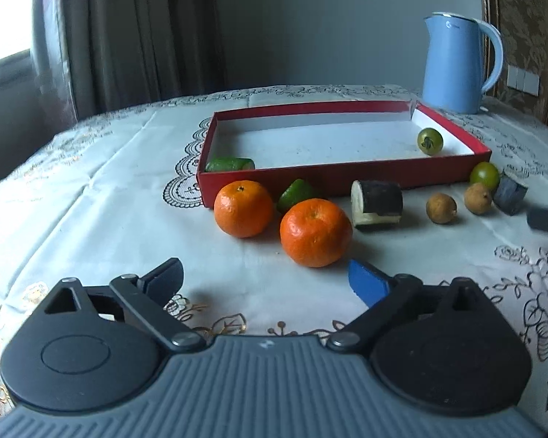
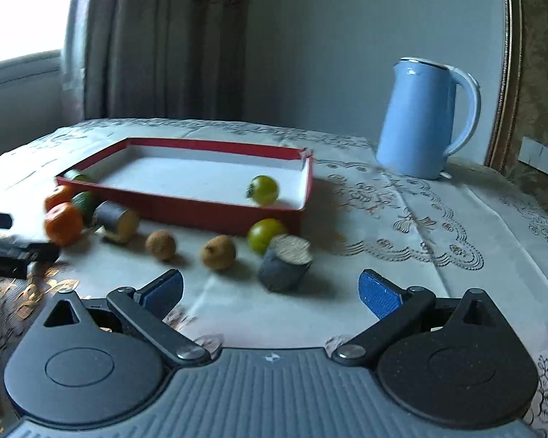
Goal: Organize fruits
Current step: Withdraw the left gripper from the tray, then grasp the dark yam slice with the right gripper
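Observation:
A red box (image 1: 347, 177) (image 2: 215, 211) with a white inside holds a green tomato (image 1: 430, 141) (image 2: 263, 189) and a green piece (image 1: 230, 164) in its near left corner. In front of it lie two oranges (image 1: 315, 233) (image 1: 243, 208), a green wedge (image 1: 296, 193), a dark cut vegetable chunk (image 1: 377, 202), two brown longans (image 1: 441, 208) (image 1: 477, 198), a second green tomato (image 1: 484, 174) (image 2: 265, 234) and another dark chunk (image 2: 285, 262). My left gripper (image 1: 266, 283) is open and empty just short of the near orange. My right gripper (image 2: 270, 294) is open and empty just short of the dark chunk.
A blue kettle (image 1: 456, 64) (image 2: 423, 116) stands at the back right of the table. A lace-patterned tablecloth (image 1: 91, 182) covers the table. Curtains hang behind at the left. The left gripper's fingers (image 2: 3, 252) show at the left edge of the right wrist view.

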A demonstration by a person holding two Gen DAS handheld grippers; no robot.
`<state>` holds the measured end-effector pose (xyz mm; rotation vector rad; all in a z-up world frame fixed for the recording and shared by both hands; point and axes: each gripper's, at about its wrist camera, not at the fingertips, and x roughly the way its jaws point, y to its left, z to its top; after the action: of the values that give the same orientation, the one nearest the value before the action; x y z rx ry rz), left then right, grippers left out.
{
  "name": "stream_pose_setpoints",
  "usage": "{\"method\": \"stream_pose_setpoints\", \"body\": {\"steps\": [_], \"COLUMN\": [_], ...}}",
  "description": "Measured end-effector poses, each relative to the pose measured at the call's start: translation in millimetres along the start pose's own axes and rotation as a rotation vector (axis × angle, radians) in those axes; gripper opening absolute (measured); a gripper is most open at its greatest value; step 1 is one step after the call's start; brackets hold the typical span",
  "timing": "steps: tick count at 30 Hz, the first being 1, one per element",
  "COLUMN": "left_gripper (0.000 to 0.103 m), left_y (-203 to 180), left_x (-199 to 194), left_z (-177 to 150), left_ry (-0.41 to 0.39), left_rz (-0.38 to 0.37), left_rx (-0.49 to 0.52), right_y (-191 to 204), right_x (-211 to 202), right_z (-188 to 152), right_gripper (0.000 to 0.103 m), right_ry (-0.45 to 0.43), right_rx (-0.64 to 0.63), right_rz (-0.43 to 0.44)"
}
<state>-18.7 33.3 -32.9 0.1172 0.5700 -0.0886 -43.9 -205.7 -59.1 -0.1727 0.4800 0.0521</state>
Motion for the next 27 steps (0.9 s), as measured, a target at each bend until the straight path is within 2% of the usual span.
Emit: {"method": "stream_pose_setpoints", "body": {"steps": [3,6,8,10,14,18,27], "left_gripper": [0.099,0.1,0.102,0.102,0.103,0.103,0.103], "left_y": [-2,-1,2,4,5,3,6], "left_x": [-1,0,2,3,4,3,7], "left_z": [-1,-1,0,0,0,0,0], "left_ry": [-0.001,0.006,0.019,0.024,0.028,0.026,0.045], "left_rz": [0.007,0.0,-0.014,-0.022,-0.026,-0.017,-0.035], "left_rx": [0.007,0.002,-0.012,-0.026,-0.032,-0.018,-0.043], "right_y": [-5,-8,-11,-13,-11,-8,-7], "right_x": [12,23,32,39,42,47,47], "right_z": [6,10,10,9,8,10,10], "right_gripper": [0.099,0.08,0.061,0.058,0.053,0.039,0.038], "right_ry": [0.007,0.021,0.053,0.081,0.072,0.078,0.073], "right_rx": [0.013,0.011,0.024,0.039,0.036,0.02,0.022], "right_rz": [-0.013,-0.019,-0.014,-0.007,-0.009,-0.015,-0.018]}}
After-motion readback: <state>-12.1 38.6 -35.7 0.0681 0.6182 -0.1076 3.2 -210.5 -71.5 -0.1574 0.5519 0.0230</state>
